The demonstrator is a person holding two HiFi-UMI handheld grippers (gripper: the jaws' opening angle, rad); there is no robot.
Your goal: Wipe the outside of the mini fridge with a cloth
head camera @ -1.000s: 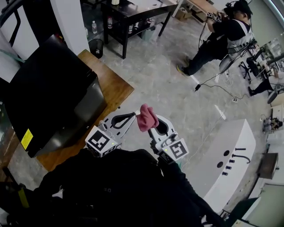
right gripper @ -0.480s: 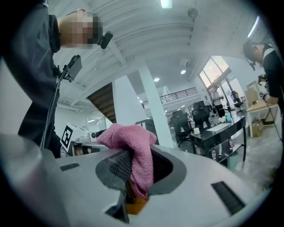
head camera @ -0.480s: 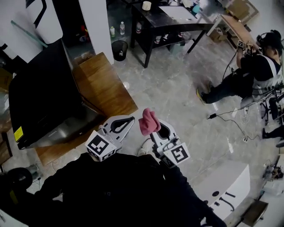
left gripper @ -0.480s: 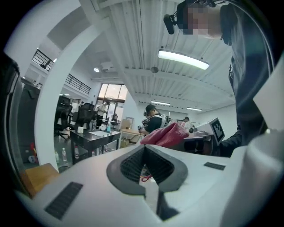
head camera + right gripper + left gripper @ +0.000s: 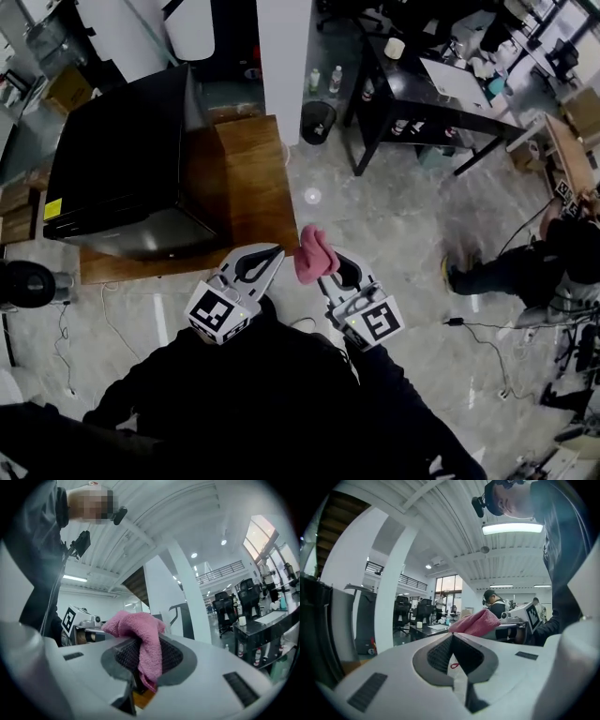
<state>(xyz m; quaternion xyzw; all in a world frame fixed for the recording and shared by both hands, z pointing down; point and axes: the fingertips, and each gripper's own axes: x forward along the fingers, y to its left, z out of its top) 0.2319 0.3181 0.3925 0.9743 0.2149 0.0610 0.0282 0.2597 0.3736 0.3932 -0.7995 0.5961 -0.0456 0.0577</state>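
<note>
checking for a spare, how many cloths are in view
1: the pink cloth, clamped in the right gripper's jaws, held to the right of the mini fridge. Others may be hidden elsewhere.

No legible text; the yellow sticker (image 5: pixel 52 208) on the mini fridge (image 5: pixel 122 159) is too small.

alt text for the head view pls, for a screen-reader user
Seen from steeply above, the right hand-held gripper is shut on a pink cloth, next to the left hand-held gripper, which is shut and empty. A black mini fridge stands on a wooden table ahead to the left, and neither gripper touches it.
</note>
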